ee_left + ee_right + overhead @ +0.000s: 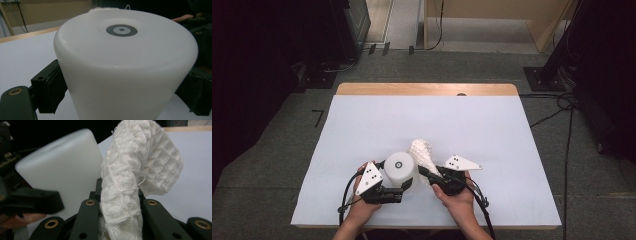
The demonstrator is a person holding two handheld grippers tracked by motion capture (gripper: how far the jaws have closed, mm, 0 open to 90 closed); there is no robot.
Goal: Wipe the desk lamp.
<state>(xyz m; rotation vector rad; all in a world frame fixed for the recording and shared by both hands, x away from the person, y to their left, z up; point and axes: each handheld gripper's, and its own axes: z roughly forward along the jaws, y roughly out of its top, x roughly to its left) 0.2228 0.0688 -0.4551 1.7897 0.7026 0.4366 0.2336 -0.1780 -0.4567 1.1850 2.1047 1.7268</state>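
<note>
- the table [492, 130] is the biggest thing here, a light wooden top almost wholly covered by a white sheet [377, 120], with a strip of bare wood showing along the far edge.
- a white plastic cup [400, 168] sits near the front middle of the table, turned upside down: its closed bottom with a grey ring mark faces up and its long axis runs straight up and down. whether anything is under it cannot be seen.
- in the left gripper view the cup [125, 67] widens toward the top, and its smooth wall stands between the two black jaws.
- the left gripper [403, 189] comes in from the near left, held low and level, with its jaws clenched on the cup's lower wall, one pad on each side.
- the right gripper [428, 176] is just right of the cup, pointing up and away toward the far left, and its jaws are clamped on a white waffle cloth [422, 155].
- the cloth [130, 177] is bunched into a long roll that rises out of the jaws and curls over at its top; it stands just beside the cup, and i cannot tell whether the two touch.
</note>
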